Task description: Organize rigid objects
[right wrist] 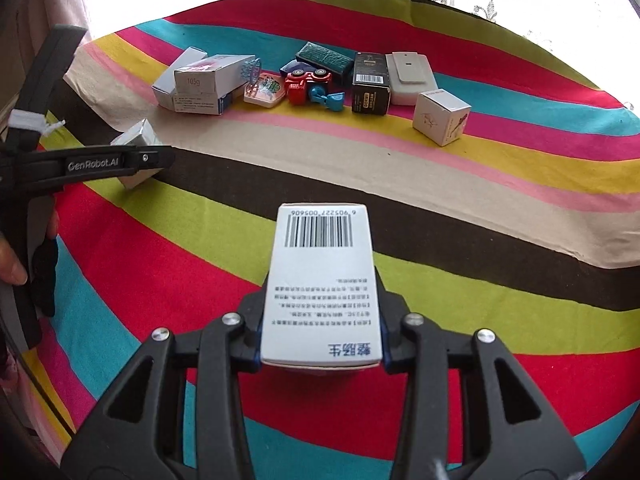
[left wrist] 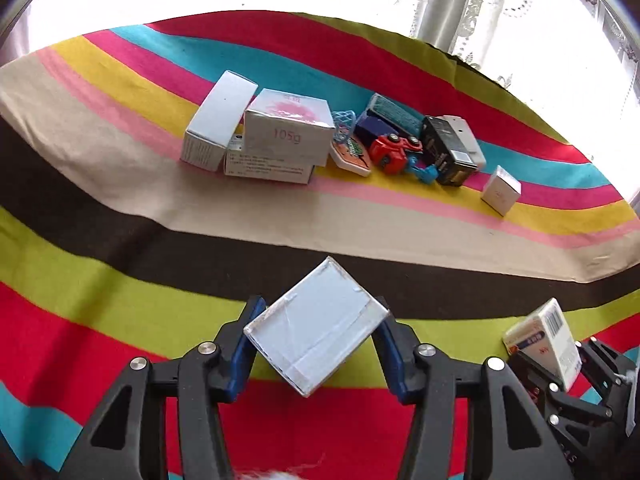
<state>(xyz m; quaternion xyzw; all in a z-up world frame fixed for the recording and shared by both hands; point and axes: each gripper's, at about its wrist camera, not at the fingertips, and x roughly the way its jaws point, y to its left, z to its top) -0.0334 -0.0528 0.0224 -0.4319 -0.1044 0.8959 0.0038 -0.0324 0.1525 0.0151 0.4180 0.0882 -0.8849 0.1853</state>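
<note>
A silver-white box [left wrist: 316,324] sits tilted corner to corner between the blue pads of my left gripper [left wrist: 318,308], and both pads touch it. It hangs over the green and brown stripes of the cloth. My right gripper [right wrist: 320,300] is shut on a white carton with a barcode [right wrist: 320,264], held lengthwise. From the left wrist, that carton [left wrist: 548,336] shows at the lower right. The right wrist view has the left gripper [right wrist: 152,158] at its left edge, with the silver box [right wrist: 138,136] in it.
A row of things lies across the far stripes of the striped cloth [left wrist: 120,312]: stacked white boxes [left wrist: 256,132], a red toy car [left wrist: 394,152], a black box [left wrist: 448,152] and a small white cube [left wrist: 500,190]. A hand [right wrist: 10,264] shows at the left edge.
</note>
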